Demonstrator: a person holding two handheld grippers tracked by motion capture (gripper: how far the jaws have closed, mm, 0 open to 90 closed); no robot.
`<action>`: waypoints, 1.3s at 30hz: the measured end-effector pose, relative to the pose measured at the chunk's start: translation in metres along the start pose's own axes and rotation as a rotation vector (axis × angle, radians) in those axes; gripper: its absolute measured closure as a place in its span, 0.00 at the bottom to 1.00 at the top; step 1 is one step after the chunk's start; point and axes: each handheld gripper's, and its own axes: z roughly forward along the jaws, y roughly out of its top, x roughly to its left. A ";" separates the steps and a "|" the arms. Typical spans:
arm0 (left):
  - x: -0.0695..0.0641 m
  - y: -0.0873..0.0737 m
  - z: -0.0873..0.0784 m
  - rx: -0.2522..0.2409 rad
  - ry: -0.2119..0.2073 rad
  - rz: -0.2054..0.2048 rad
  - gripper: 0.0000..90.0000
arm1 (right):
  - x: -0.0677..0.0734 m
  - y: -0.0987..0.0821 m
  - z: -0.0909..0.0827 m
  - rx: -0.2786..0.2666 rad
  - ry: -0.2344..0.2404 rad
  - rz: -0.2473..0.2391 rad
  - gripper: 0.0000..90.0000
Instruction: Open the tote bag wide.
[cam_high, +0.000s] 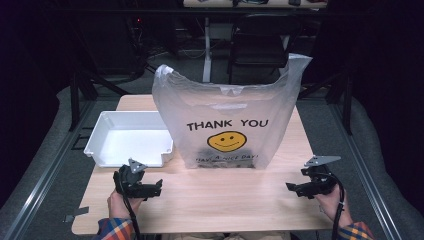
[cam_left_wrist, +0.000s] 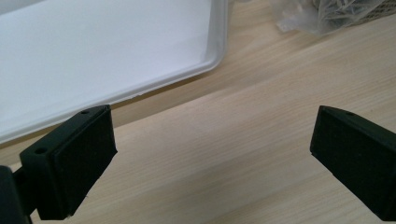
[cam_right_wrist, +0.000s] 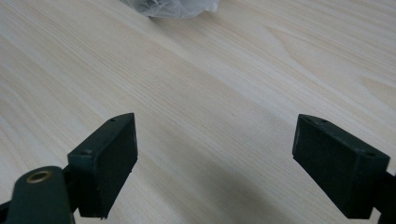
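Plastic bag (cam_high: 227, 120) stands upright at the middle of the table (cam_high: 215, 200), beyond both sets of tongs, and is the thing nearest to them. Nearest the person, the left tongs (cam_high: 156, 189) rest low over the wooden table at its near left, held in the left hand (cam_high: 121, 204), with their jaws set wide and nothing between them; the left gripper view shows bare wood in the gap. The right tongs (cam_high: 292, 188) sit at the near right in the right hand (cam_high: 330, 200), likewise spread wide over bare wood. Both point inward toward the table's middle. Just beyond the left tongs lies a white tray (cam_high: 95, 145), close beside the bag's left side (its near rim shows in the left gripper view too). The bag is translucent, printed THANK YOU above a yellow smiley face, with its two handles raised; something dark lies in its bottom, too blurred to make out.
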 end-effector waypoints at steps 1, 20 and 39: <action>0.001 0.000 -0.001 -0.012 -0.003 -0.003 0.00 | 0.000 0.000 0.000 -0.003 -0.006 0.000 0.15; -0.003 0.004 -0.007 -0.045 -0.063 -0.011 0.07 | 0.007 0.005 0.001 0.005 -0.029 -0.008 0.23; -0.012 0.023 -0.011 -0.103 -0.091 0.013 0.17 | 0.014 0.021 -0.004 -0.028 -0.030 -0.052 0.44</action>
